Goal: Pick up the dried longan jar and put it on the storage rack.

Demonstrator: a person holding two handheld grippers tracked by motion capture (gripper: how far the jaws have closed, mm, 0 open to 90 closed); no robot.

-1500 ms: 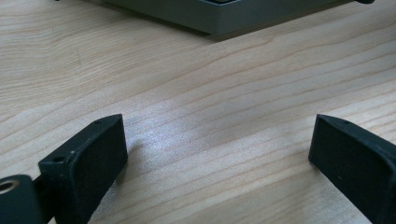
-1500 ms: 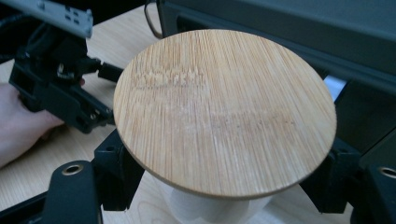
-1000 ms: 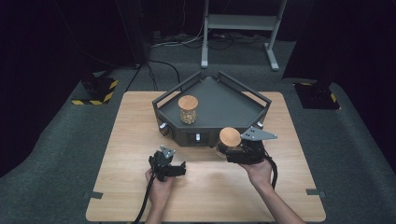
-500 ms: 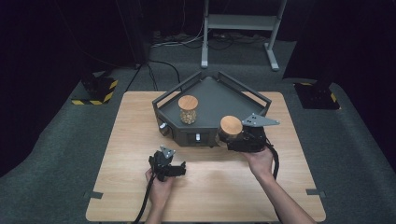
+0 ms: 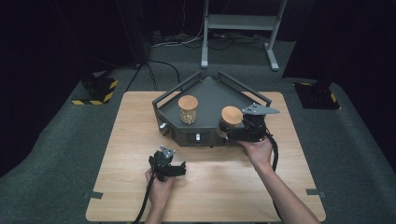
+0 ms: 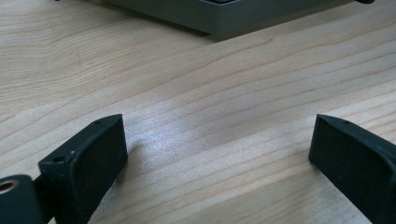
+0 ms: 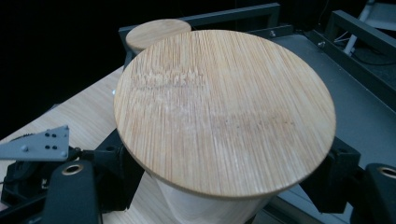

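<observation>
My right gripper (image 5: 229, 131) (image 7: 224, 189) is shut on a jar with a round bamboo lid (image 5: 231, 115) (image 7: 224, 107), one black jaw on each side below the lid. It holds the jar at the front right edge of the grey tray (image 5: 212, 95) (image 7: 359, 109). Whether the jar rests on anything I cannot tell. A second jar with the same kind of lid (image 5: 188, 108) (image 7: 156, 32) stands upright in the tray's left part, holding pale contents. On the bare wood in front of the tray lies my left gripper (image 5: 170, 164) (image 6: 217, 140), open with nothing between its jaws.
The wooden table (image 5: 116, 140) has bare wood left, right and in front of the tray. The tray has raised black rails (image 5: 243, 86) along its back sides. A metal stand (image 5: 238, 28) and cables lie on the floor beyond the table.
My right gripper has carried the jar away from the person, from the table in front of the tray up to the tray's front right edge. The left gripper has stayed put.
</observation>
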